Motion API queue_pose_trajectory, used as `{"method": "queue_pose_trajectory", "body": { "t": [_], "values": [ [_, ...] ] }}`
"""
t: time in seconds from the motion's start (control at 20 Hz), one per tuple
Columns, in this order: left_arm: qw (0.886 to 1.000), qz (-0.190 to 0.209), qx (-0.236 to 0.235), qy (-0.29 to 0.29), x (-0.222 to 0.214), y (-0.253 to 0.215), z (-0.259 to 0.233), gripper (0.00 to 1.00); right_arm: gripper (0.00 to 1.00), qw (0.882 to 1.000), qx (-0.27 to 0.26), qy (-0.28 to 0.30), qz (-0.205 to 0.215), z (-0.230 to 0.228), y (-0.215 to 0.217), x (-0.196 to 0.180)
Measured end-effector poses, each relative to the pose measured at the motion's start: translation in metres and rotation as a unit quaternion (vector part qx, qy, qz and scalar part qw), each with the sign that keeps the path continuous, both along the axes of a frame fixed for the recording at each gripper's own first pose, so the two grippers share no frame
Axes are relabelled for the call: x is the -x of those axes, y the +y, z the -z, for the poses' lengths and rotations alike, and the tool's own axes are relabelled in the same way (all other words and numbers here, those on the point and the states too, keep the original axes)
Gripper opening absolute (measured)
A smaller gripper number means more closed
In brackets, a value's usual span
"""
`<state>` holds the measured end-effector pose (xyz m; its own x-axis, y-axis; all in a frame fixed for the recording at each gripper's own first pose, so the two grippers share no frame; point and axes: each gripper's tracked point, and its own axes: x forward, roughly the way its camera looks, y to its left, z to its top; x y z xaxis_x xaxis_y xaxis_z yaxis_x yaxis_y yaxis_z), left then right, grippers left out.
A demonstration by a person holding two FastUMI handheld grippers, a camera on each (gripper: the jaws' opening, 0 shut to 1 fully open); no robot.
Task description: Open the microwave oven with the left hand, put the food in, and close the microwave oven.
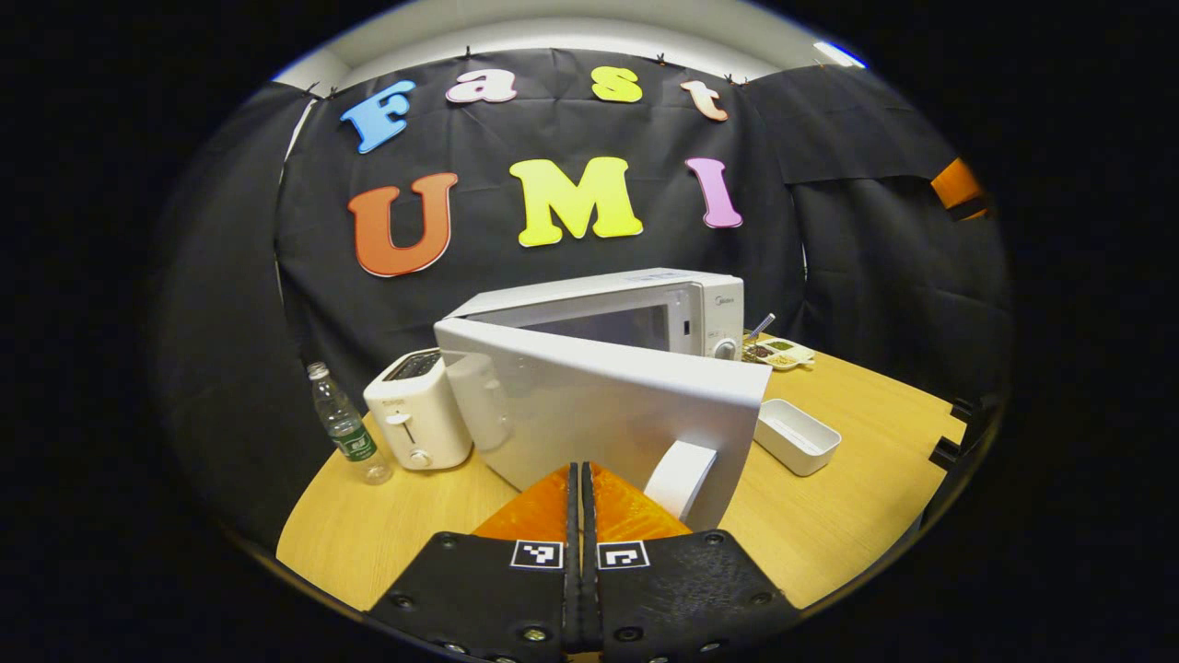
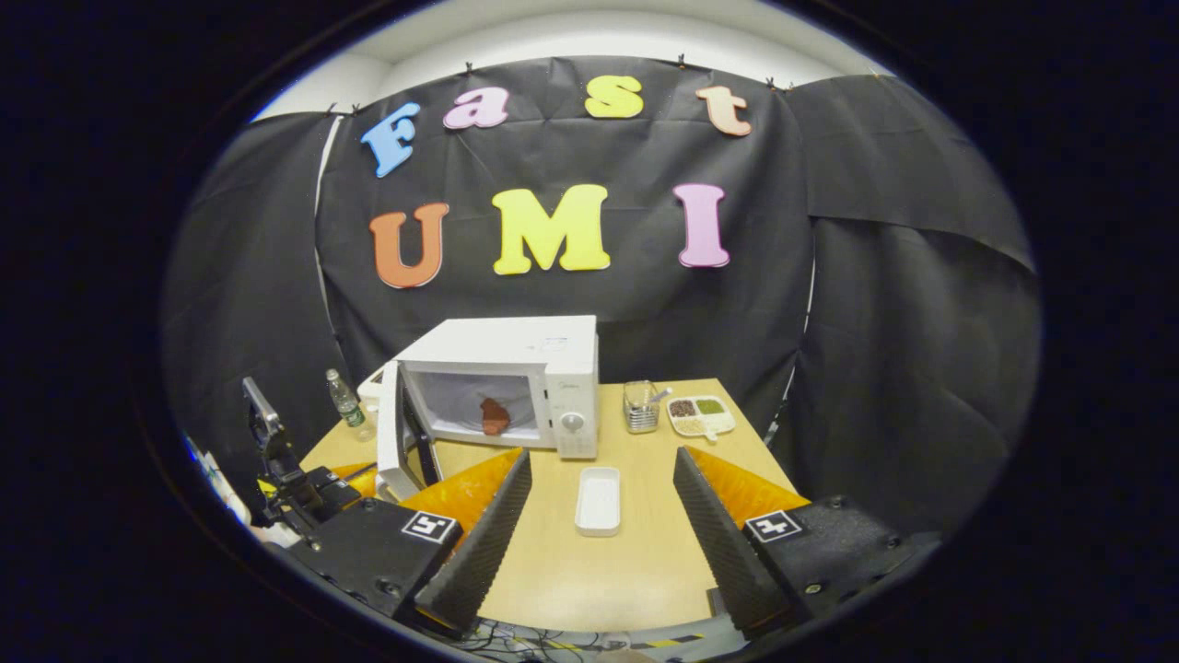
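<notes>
Your microwave oven (image 2: pixel 516 382) sits at the centre of the right gripper view, at the back of the wooden table (image 2: pixel 599 562), with its door (image 2: pixel 391 442) swung wide open toward the left of the frame. Inside the lit cavity you can see the food (image 2: pixel 495 416), a reddish-brown piece lying on the cavity floor. In the left gripper view the door (image 1: pixel 599 405) fills the middle of the frame, its outer face turned toward you and its handle (image 1: pixel 680 477) low and right of centre.

Your left gripper (image 1: pixel 582 516) sits at the bottom centre of its own view with its 2 fingers pressed together, closed on nothing, the tips just in front of the door face and left of the handle. Whether they touch the door you cannot tell. Your right gripper (image 2: pixel 599 516) is spread wide at the bottom of its view and holds nothing; 1 empty white tray (image 2: pixel 599 500) lies on the table between its fingers, farther off.

Right of the oven stand a small metal holder (image 2: pixel 639 407) and a sectioned dish (image 2: pixel 701 414). In the left gripper view a white toaster (image 1: pixel 419 410) stands left of the door, with a plastic water bottle (image 1: pixel 345 425) beside it at the table's left edge.
</notes>
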<state>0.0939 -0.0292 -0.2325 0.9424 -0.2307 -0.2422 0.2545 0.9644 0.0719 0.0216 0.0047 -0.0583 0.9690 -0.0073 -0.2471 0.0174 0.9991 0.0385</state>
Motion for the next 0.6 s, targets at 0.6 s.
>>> {"method": "queue_pose_trajectory", "body": {
  "t": [0.6],
  "values": [
    [1.000, 0.010, 0.004, -0.008, -0.079, -0.090, -0.003, 0.00, 0.99, 1.000, 0.000, 0.005, -0.008, -0.004, -0.070, -0.039]
  ]
}}
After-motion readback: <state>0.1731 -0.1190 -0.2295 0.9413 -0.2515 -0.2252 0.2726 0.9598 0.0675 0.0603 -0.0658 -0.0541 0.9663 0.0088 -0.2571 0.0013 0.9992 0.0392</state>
